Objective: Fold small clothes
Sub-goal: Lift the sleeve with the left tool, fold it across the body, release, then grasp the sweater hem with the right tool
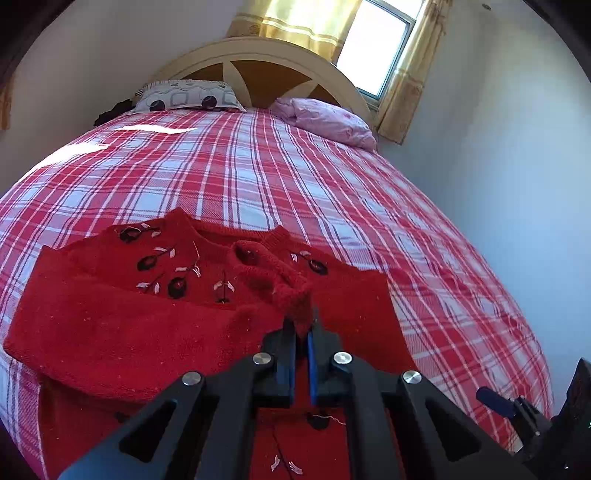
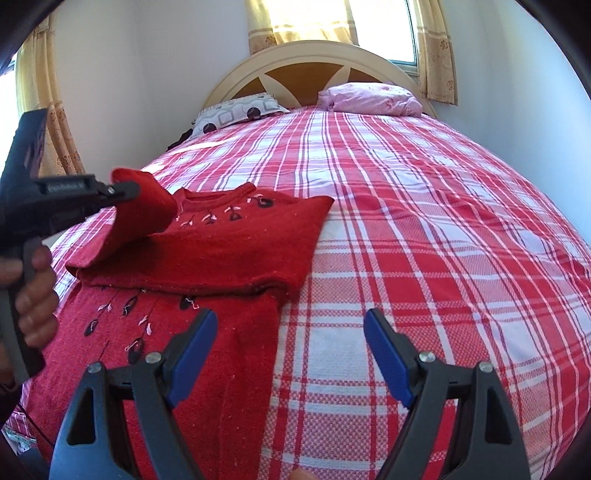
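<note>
Left gripper [image 1: 302, 325] pinching sleeve cuff [image 1: 293, 299] of red sweater [image 1: 110, 325]; I lay it flat across chest. Right gripper [image 2: 290, 332] wide open, empty, ready to smooth.

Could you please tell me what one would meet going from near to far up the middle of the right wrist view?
Right gripper, open → red sweater → plaid bedspread → pink pillow → headboard → curtained window.
</note>
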A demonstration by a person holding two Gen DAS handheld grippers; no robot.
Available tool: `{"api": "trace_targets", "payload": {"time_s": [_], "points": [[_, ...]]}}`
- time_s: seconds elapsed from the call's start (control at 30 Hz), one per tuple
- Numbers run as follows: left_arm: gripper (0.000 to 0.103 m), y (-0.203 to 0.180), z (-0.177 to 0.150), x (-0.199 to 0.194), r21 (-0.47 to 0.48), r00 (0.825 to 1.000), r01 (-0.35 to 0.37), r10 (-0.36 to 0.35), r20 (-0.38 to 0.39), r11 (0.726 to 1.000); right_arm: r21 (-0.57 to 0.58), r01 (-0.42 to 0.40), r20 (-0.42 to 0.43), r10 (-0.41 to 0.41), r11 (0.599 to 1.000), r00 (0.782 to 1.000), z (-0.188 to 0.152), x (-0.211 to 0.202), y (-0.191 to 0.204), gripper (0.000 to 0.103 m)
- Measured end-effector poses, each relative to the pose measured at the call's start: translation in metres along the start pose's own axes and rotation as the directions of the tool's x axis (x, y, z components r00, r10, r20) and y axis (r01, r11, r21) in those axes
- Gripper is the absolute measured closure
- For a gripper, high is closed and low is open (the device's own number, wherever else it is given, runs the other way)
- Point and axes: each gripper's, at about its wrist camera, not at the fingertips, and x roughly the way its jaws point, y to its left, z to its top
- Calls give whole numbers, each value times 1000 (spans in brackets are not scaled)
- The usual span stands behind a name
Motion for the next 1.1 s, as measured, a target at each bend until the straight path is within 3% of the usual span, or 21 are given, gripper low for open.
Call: {"api": "trace_targets", "payload": {"time_s": [0.13, 0.23, 0.37, 0.43, 0.47, 0.5, 0.57, 0.67, 0.73, 0.83, 0.87, 0.93, 0.97, 1.0, 1.07, 1.1], "points": [[98, -14, -16, 7, 96, 998, 27, -22, -58, 995, 9, -1, -16, 1, 1000, 1000, -4, 3, -2, 19], [97, -19, -20, 0, 160, 998, 5, 6, -67, 987, 19, 5, -19, -4, 1000, 1000, -5, 4, -5, 19], [94, -6, -20, -7, 149, 999, 8, -1, -49, 989, 41, 7, -21, -6, 999, 1000, -6, 4, -9, 19], [73, 1, -18, -2, 132, 998, 5, 3, -59, 991, 47, 8, -22, -7, 999, 1000, -6, 4, -9, 19], [51, 1, -18, -2, 132, 998, -1, 9, -59, 991, 49, 7, -23, -6, 999, 1000, -5, 4, -9, 19], [41, -1, -17, -2, 133, 999, -8, 13, -43, 991, 54, 6, -25, -5, 999, 1000, -5, 4, -8, 19], [41, -11, -13, -6, 155, 1000, 7, -8, 5, 988, 60, 1, -28, 1, 998, 1000, -4, 5, -5, 19], [27, -33, -10, -17, 241, 999, 8, -21, 49, 970, 52, 1, -36, 1, 999, 999, -3, 7, 2, 19], [26, -37, -12, -26, 290, 996, -26, 1, 86, 957, 40, 2, -37, 0, 999, 999, -2, 5, 7, 19], [26, -15, -19, -30, 318, 991, -119, 94, 93, 941, 29, -1, -32, 2, 1000, 999, 0, 1, 10, 19], [26, -1, -22, -30, 313, 984, -173, 152, 90, 934, 26, -1, -29, 2, 1000, 1000, 1, -1, 10, 19], [26, 34, -30, -30, 299, 953, -302, 294, 71, 905, 25, -3, -29, 4, 1000, 1000, 3, -2, 9, 19], [26, 53, -34, -30, 286, 925, -375, 373, 64, 881, 27, -4, -32, 5, 1000, 999, 4, -1, 9, 19], [26, 74, -38, -32, 278, 882, -466, 468, 63, 840, 30, -11, -41, 12, 999, 999, 6, 1, 9, 19], [26, 106, -43, -35, 254, 815, -570, 577, 52, 782, 34, -27, -61, 29, 999, 998, 8, 8, 11, 19], [26, 122, -46, -39, 226, 809, -579, 587, 40, 783, 37, -39, -70, 42, 999, 997, 10, 11, 13, 19]]}}
